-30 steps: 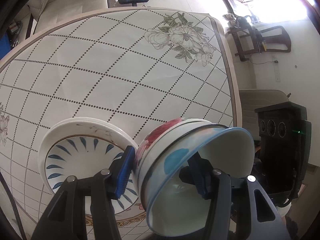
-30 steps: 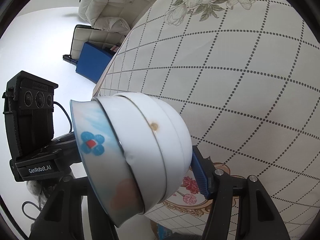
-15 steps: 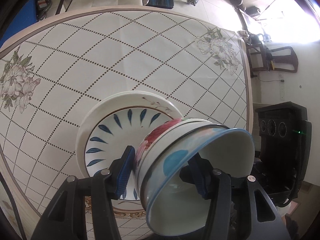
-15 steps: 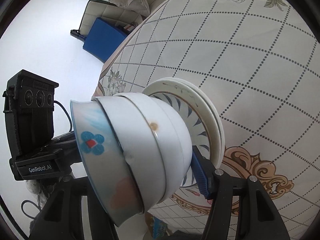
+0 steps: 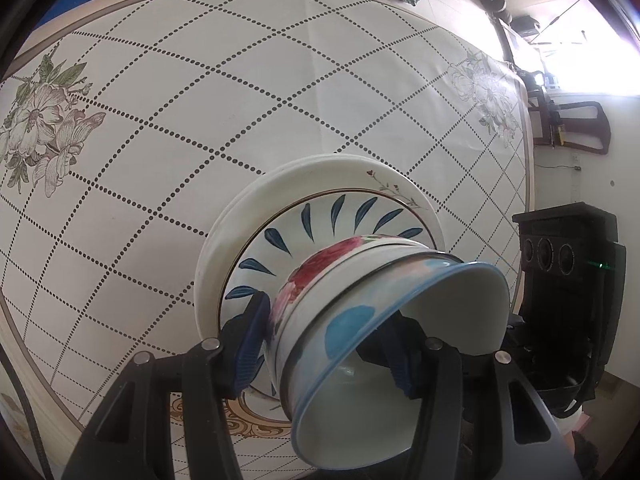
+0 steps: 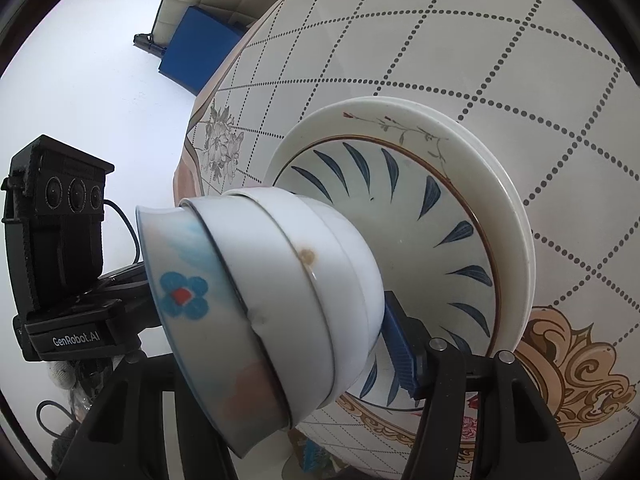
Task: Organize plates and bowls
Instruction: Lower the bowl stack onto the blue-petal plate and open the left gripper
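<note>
Since both grippers are clamped on the same nested bowls (image 5: 384,320), what matters is where the plates (image 5: 320,184) are relative to them: right ahead and just below, on the bench (image 5: 200,80). The left gripper (image 5: 328,340) pinches one wall of the bowls, one finger inside and one outside, jaws about half open around it. The right gripper (image 6: 304,328) holds the opposite side the same way. The bowls hang tilted, base toward the plates, not touching I think, so neither hand is really closer.
</note>
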The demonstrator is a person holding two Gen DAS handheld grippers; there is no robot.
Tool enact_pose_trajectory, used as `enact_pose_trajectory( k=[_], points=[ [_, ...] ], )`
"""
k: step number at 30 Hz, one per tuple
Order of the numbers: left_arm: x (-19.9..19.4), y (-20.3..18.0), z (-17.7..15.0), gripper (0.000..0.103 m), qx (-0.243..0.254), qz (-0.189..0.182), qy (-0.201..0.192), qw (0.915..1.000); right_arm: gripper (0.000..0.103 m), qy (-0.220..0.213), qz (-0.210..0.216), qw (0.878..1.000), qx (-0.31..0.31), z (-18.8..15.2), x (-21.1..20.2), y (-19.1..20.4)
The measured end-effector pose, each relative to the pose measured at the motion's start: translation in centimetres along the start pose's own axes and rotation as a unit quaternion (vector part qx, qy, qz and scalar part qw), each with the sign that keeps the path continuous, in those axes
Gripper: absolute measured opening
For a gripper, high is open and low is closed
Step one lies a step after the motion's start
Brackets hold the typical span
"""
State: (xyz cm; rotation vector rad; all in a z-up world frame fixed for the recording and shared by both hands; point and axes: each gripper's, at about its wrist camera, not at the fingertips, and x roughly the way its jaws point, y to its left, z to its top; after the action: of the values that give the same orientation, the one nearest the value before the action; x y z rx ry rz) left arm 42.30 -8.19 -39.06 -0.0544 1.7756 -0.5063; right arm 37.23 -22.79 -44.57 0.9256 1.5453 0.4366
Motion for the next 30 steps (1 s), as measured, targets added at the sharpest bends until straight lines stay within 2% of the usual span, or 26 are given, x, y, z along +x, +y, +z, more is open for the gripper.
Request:
enact_pose_trajectory(
  k=[11,18,24,30],
  points=[
    [0.8,0.0,0.4,0.05,0.005,-0.005,0.01,0.9999,0.062,-0.004,-0.004,1.0,0.01,-0.2,-0.2,-1.5],
    [1.0,0.3,0.3,0.05,0.002,-0.011,0.014,0.9998,0.062,-0.001,-0.022,1.0,0.009,-0.3,-0.2,-1.5],
    [0.7,0.5,0.3,0.05,-0.003,-0.02,0.009,0.9998,0.062,0.002,-0.026,0.999,0.02,-0.1,0.2,-1.6],
    [-0.4,0.5,-0.4,0.05,-0.008,-0.013,-0.006,0.9999,0.062,0.0,-0.029,0.999,0.036,-0.1,0.1,-1.7]
  ],
)
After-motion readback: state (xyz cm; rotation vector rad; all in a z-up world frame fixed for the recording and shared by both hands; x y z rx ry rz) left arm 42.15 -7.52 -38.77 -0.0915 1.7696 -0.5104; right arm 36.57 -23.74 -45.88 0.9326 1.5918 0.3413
